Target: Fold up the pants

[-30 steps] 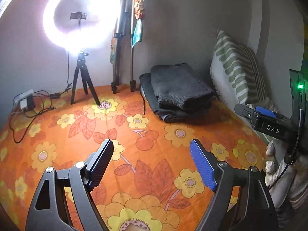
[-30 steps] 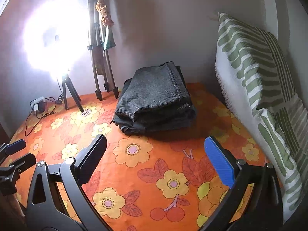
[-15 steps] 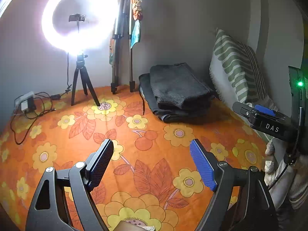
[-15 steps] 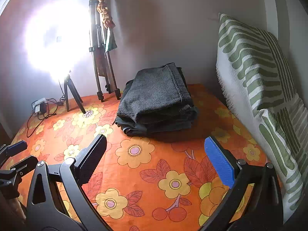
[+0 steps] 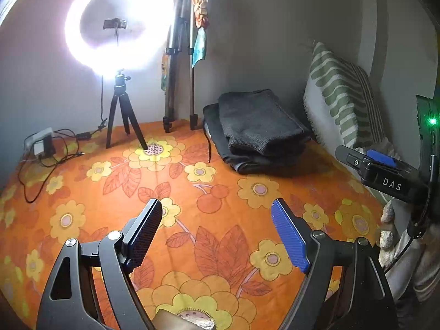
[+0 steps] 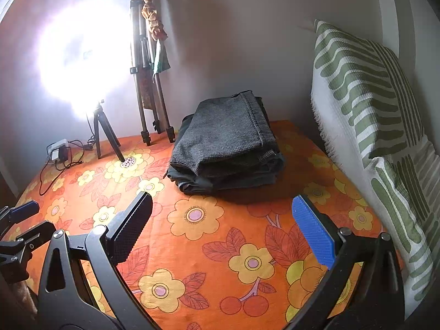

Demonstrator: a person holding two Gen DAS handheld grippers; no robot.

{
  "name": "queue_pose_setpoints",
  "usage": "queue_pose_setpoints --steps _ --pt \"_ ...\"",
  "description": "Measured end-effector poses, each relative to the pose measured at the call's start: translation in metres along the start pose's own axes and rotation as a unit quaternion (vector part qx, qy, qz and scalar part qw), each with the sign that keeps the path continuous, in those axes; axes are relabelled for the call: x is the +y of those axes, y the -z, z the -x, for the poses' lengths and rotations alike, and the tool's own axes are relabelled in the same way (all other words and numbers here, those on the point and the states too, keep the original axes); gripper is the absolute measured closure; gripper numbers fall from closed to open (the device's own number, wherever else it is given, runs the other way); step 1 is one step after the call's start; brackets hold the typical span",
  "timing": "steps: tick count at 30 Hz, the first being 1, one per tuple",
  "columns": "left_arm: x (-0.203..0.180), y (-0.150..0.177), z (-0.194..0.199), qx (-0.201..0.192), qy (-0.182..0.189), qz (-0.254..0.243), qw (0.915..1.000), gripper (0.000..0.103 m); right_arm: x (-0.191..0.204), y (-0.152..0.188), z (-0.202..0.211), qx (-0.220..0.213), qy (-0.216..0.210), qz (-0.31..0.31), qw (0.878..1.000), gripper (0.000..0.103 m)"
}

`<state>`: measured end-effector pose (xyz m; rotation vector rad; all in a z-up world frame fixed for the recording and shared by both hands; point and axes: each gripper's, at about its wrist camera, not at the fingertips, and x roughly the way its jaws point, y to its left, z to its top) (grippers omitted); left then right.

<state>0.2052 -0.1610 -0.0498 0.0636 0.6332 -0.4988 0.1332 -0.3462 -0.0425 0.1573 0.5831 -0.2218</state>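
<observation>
Nearest, the left gripper (image 5: 217,231) hangs over the orange flowered bedspread (image 5: 214,247) with its jaws spread wide and nothing between them. The right gripper (image 6: 222,228) is likewise released, empty, above the same cloth. Farther back, the folded pants (image 6: 228,143) lie as a dark grey stack on the bedspread near the wall, well apart from both grippers. A green-striped pillow (image 6: 368,99) leans to their right. A lit ring light (image 5: 118,24) and a tripod (image 5: 178,63) stand by the wall.

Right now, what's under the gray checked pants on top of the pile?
Under the gray checked pants lie darker folded clothes, on the orange flowered sheet. Only their edges show, so I can't count them.
</observation>
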Motion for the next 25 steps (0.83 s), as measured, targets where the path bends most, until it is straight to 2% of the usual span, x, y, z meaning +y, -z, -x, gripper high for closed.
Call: queue_pose_setpoints --steps 16,25 --pt "0.006 0.001 0.007 -0.003 -0.016 0.007 0.9998 0.021 0.005 0.000 0.001 -0.001 -0.001 0.006 1.000 0.000" --pt "0.015 0.003 0.016 -0.018 -0.032 -0.001 0.9993 0.021 0.009 0.000 -0.001 0.002 -0.003 0.009 1.000 0.000"
